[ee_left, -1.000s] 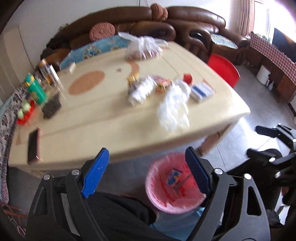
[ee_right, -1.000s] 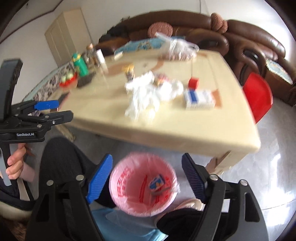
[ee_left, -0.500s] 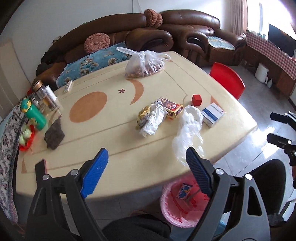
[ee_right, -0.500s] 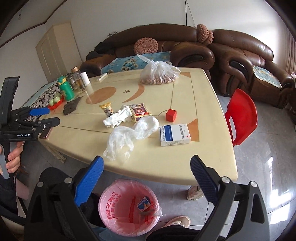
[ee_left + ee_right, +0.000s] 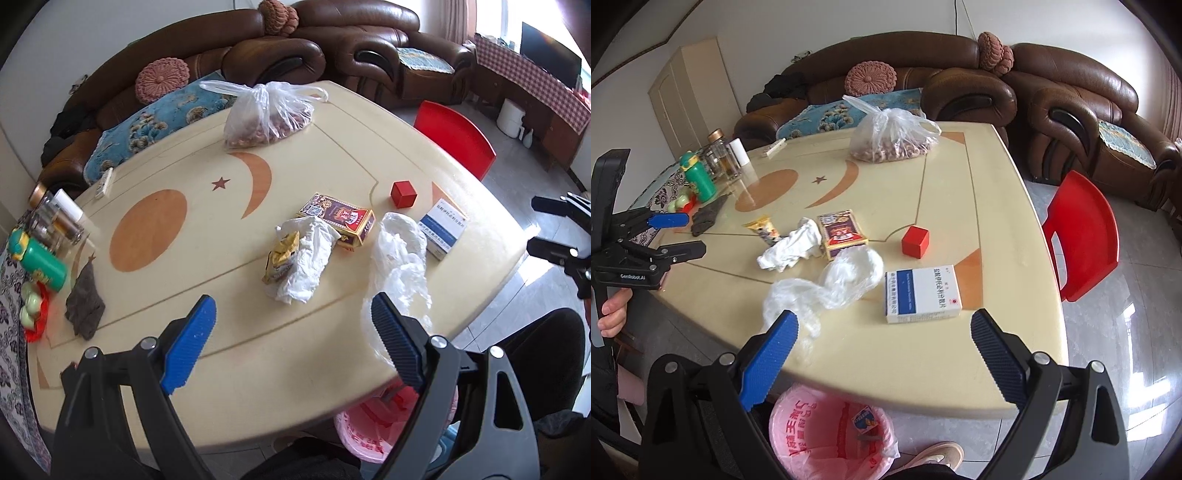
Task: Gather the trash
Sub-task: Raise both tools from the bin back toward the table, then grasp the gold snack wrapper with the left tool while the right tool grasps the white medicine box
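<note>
Both grippers have swung up from over the pink-lined trash bin [image 5: 831,435] to face the tabletop, and the right gripper [image 5: 882,354] has just been opening its jaws, with nothing between them. That bin stands on the floor under the near edge of the cream table [image 5: 960,206], a small wrapper lying inside it. On the table above it the trash lies in a loose cluster: a crumpled clear plastic bag [image 5: 831,288] nearest the edge, a wadded white tissue [image 5: 790,247] beyond it, a yellow snack wrapper [image 5: 764,229] touching the tissue, and a red and gold packet [image 5: 840,229] just beside them. A blue and white medicine box [image 5: 921,293] lies right of the plastic bag, with a red cube [image 5: 915,240] behind it. The left gripper [image 5: 291,339] hovers over the table with its jaws wide apart and empty. Farther back sits a tied bag of nuts [image 5: 266,114], and a green bottle [image 5: 37,262] stands at the left edge.
</note>
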